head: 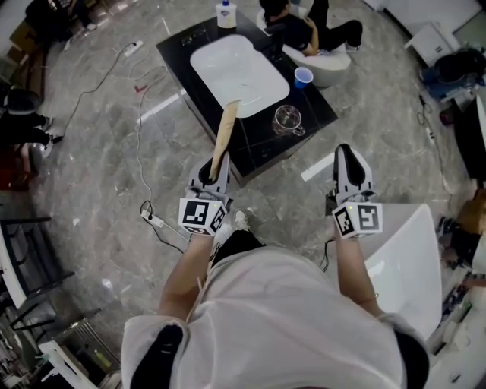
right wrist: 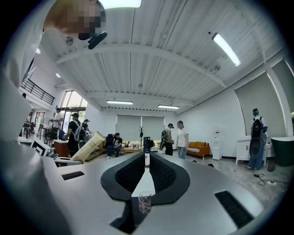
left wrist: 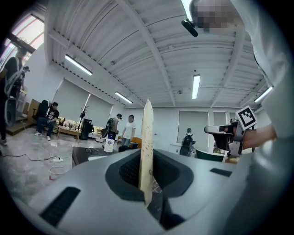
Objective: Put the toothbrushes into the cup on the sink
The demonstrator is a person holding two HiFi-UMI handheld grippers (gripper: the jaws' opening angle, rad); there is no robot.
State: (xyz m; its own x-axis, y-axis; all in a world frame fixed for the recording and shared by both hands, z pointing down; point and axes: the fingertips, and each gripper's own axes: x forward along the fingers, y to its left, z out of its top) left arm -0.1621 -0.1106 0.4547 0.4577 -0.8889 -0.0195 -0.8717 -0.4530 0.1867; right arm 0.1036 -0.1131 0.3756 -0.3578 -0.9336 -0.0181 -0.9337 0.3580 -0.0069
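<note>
- The black counter (head: pixel 320 106) stands on a grey marbled floor, with a white basin (head: pixel 239 72) sunk into its top.
- The clear glass cup (head: pixel 288 120) stands upright on the counter's near right part, just beside the basin, and it is empty.
- The left gripper (head: pixel 218 169) hangs at the counter's near corner. Its jaws are pinched on a long tan packet (head: pixel 225 137), which is flat and narrow.
- In the left gripper view the packet stands on edge between the pads. Its far end reaches over the counter to the basin's near rim.
- The packet is well apart from the cup, off to the cup's left.
- The right gripper (head: pixel 348 156) is short of the counter's near right side, over the floor. Its jaws are drawn together to a slit with nothing between them.
- A small blue cup (head: pixel 303 76) sits at the counter's right edge.
- A white bottle (head: pixel 225 14) stands at the counter's far end.
- A seated person (head: pixel 304 34) is just beyond the counter.
</note>
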